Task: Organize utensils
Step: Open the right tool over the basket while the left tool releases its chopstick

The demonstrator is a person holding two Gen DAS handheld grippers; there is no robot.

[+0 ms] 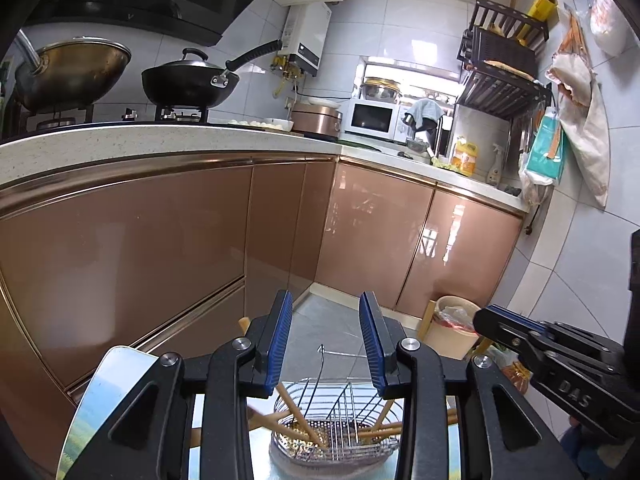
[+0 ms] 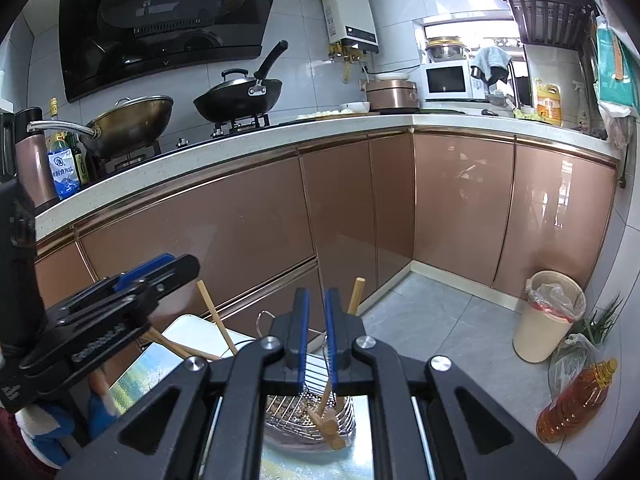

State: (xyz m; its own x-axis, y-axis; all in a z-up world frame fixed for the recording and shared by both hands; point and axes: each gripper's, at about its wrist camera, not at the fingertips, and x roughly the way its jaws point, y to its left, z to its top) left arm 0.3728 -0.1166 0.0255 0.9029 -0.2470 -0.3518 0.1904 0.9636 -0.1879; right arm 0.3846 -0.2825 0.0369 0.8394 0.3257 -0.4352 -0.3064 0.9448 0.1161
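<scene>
Left gripper [image 1: 325,336]: jaws parted, nothing between them, above the wire utensil basket [image 1: 336,428]; wooden chopsticks [image 1: 298,416] lean inside the basket, which stands on the near surface [image 1: 100,392]. Right gripper [image 2: 315,336]: jaws nearly closed, empty; positioned above the same basket.

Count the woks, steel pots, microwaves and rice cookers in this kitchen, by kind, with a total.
Woks: 2, one bronze wok, one black wok
Steel pot: 1
Microwave: 1
Rice cooker: 1
Total: 5
</scene>
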